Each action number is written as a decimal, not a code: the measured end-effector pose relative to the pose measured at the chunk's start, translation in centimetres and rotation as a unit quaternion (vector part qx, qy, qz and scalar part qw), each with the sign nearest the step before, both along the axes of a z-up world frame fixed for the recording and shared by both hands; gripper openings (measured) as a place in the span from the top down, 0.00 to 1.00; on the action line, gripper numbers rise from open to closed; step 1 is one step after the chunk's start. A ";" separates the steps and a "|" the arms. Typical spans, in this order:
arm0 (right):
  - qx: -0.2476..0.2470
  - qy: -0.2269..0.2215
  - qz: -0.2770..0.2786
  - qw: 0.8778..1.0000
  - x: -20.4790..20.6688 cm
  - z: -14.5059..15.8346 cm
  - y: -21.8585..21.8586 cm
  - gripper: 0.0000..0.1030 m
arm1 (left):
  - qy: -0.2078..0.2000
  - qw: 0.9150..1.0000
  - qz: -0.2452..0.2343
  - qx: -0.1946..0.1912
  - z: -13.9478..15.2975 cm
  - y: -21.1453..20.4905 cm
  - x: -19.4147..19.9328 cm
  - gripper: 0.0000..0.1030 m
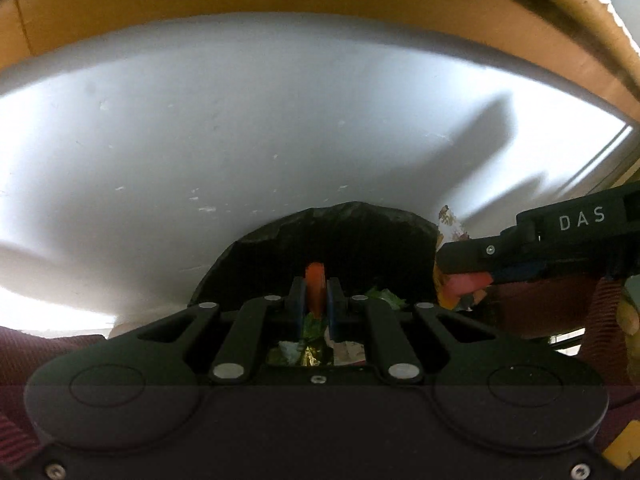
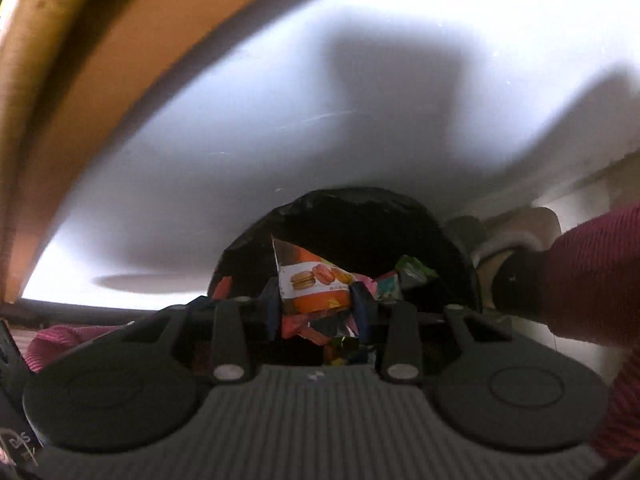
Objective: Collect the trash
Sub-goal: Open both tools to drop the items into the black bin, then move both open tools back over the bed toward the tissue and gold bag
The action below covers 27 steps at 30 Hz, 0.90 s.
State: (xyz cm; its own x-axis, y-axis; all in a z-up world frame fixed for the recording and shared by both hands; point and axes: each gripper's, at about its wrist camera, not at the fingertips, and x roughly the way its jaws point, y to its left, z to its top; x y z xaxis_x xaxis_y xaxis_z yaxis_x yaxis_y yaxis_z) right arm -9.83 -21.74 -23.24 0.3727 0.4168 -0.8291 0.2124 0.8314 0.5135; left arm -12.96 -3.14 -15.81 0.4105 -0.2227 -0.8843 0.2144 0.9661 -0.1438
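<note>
Left wrist view: the left gripper [image 1: 317, 296] is clenched on a thin orange scrap [image 1: 315, 286] above the black-lined bin [image 1: 320, 228]. Right wrist view: the right gripper [image 2: 316, 304] brackets a glossy, creased macaron wrapper [image 2: 316, 280] over the bin's crumpled trash [image 2: 340, 350]; contact unclear.

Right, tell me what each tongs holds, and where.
Left tongs: thin orange piece, pinched by its edge. Right tongs: macaron wrapper between the pads, grip uncertain.

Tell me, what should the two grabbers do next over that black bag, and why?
Probably let go. The left gripper pinches an orange scrap and the right gripper has an orange macaron wrapper between its jaws, both over the black trash bag already holding wrappers.
</note>
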 end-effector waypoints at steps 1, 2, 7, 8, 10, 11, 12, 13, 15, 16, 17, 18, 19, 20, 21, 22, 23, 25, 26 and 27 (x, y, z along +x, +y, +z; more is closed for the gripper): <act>0.001 0.000 -0.002 1.000 -0.1 -0.2 -0.1 0.55 | 0.001 1.000 0.000 0.002 -0.2 0.0 -0.5 0.90; 0.001 0.001 -0.003 1.000 0.0 -0.2 -0.1 0.54 | 0.001 1.000 0.000 0.002 -0.3 0.0 -0.4 0.90; -0.002 -0.005 -0.002 1.000 -0.2 -0.2 -0.2 0.36 | 0.009 1.000 0.000 0.000 -0.3 -0.2 -0.2 0.80; -0.002 -0.006 -0.002 1.000 -0.2 -0.3 -0.3 0.35 | 0.011 1.000 0.001 0.000 -0.2 -0.2 -0.2 0.77; 0.000 -0.004 -0.003 1.000 -0.2 -0.3 -0.2 0.33 | 0.014 1.000 0.002 0.000 -0.3 -0.2 -0.2 0.60; 0.000 -0.004 -0.004 1.000 -0.2 -0.2 -0.2 0.33 | 0.013 1.000 0.002 0.000 -0.3 -0.2 -0.2 0.59; -0.001 -0.004 -0.004 1.000 -0.2 -0.2 -0.3 0.32 | 0.013 1.000 0.000 0.000 -0.3 -0.2 -0.3 0.59; -0.003 -0.005 -0.003 1.000 -0.2 0.1 -0.3 0.31 | 0.013 1.000 -0.001 0.001 -0.3 -0.3 -0.3 0.57; -0.006 -0.008 -0.001 1.000 -0.3 0.2 -0.3 0.30 | 0.014 1.000 -0.002 0.003 -0.2 -0.3 -0.4 0.52; -0.007 -0.009 -0.001 1.000 -0.3 0.3 -0.2 0.29 | 0.013 1.000 -0.002 0.004 -0.3 -0.3 -0.4 0.50; -0.008 -0.011 -0.001 1.000 -0.3 0.3 -0.2 0.29 | 0.011 1.000 -0.002 0.005 -0.3 -0.4 -0.5 0.50; -0.009 -0.012 -0.001 1.000 -0.4 0.4 -0.2 0.28 | 0.010 1.000 -0.002 0.006 -0.1 -0.4 -0.5 0.49; -0.010 -0.014 -0.001 1.000 -0.4 0.5 -0.2 0.27 | 0.009 1.000 -0.002 0.006 -0.2 -0.4 -0.5 0.47; -0.011 -0.017 0.000 1.000 -0.5 0.7 -0.2 0.27 | 0.007 1.000 -0.002 0.006 -0.1 -0.4 -0.5 0.47; -0.013 -0.019 0.001 1.000 -0.5 0.9 -0.1 0.27 | 0.005 1.000 -0.001 0.006 0.1 -0.4 -0.6 0.46; -0.016 -0.022 0.003 1.000 -0.6 1.1 -0.1 0.27 | 0.004 1.000 -0.001 0.006 0.2 -0.4 -0.6 0.45; -0.020 -0.026 0.006 0.999 -0.7 1.3 -0.1 0.26 | 0.001 1.000 -0.002 0.006 0.3 -0.3 -0.7 0.44; -0.028 -0.034 0.012 0.999 -0.9 1.8 0.0 0.26 | -0.006 1.000 -0.003 0.007 0.7 -0.3 -0.9 0.40; -0.032 -0.039 0.016 0.999 -1.1 2.2 0.0 0.25 | -0.009 1.000 -0.004 0.008 0.9 -0.3 -1.0 0.40; -0.038 -0.045 0.022 0.998 -1.2 2.6 0.1 0.25 | -0.013 1.000 -0.005 0.007 1.3 -0.2 -1.2 0.39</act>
